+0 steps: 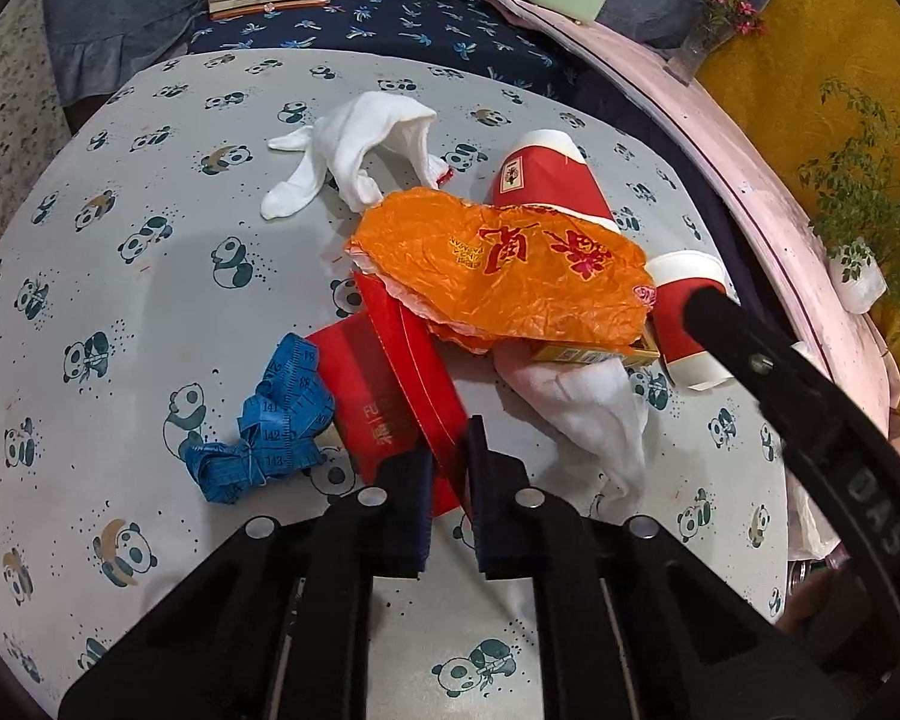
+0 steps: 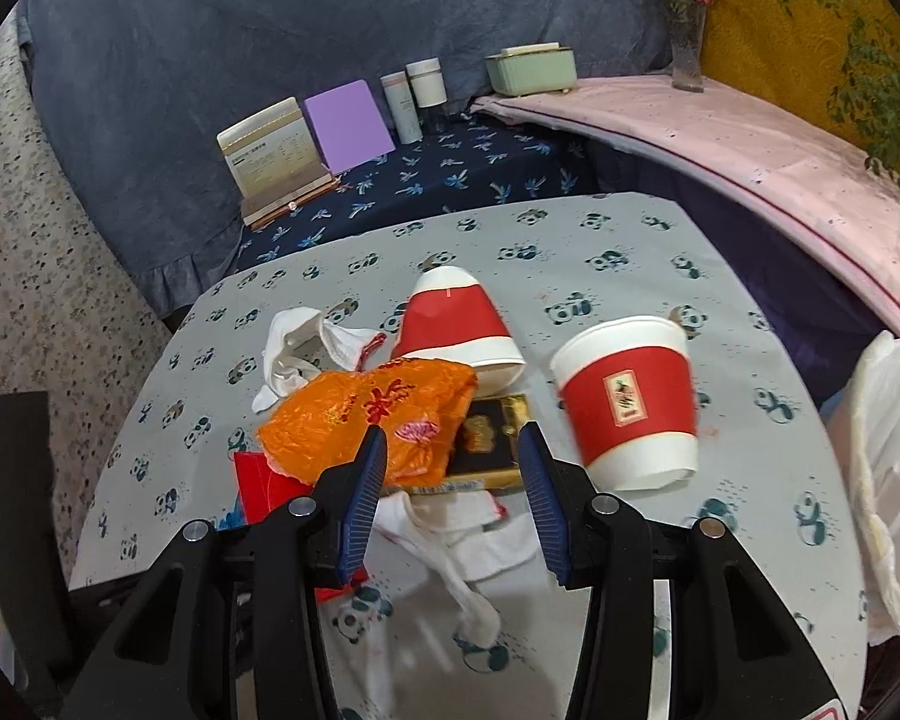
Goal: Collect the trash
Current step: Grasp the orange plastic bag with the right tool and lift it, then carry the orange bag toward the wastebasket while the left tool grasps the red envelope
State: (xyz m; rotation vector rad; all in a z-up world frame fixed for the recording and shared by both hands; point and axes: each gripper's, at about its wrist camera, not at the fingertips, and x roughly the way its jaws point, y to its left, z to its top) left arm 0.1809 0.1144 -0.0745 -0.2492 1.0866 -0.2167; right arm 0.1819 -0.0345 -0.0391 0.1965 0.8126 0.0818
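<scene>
While trash lies heaped mid-table, reach phase logged. Panda-print table (image 1: 150,276) carrying the pile: orange wrapper (image 1: 498,264) on top, partly covering a gold-and-black box (image 2: 489,444), a red envelope (image 1: 384,384), and a white cloth (image 1: 594,408). Second white cloth (image 1: 354,144) at the far side of the heap, just beside a tipped red-and-white cup (image 1: 546,174). Another cup (image 2: 627,402) lying on its side to the right of the box, near but apart from it. Blue tape measure (image 1: 270,426) bunched left of the envelope, touching its edge.

Right gripper (image 2: 453,450) hovering low over the box, jaws wide apart, nothing between them; left finger over the wrapper's edge, right finger beside the box's right edge. Left gripper (image 1: 450,462) low over the near end of the envelope, jaws almost together with a narrow gap; cannot tell whether the envelope edge is pinched or merely lies beneath.

White plastic bag (image 2: 894,480) hanging at the table's right edge, judged the likely collection point.

Step judged: early, no item visibly bagged, right side lining up a first grab on box or wrapper. Next move calls for lowering until fingers straddle the box's sides, closing firmly, then lifting clear without dragging the wrapper. Risk: thin wrapper slipping in alongside, or box sliding on cloth.
</scene>
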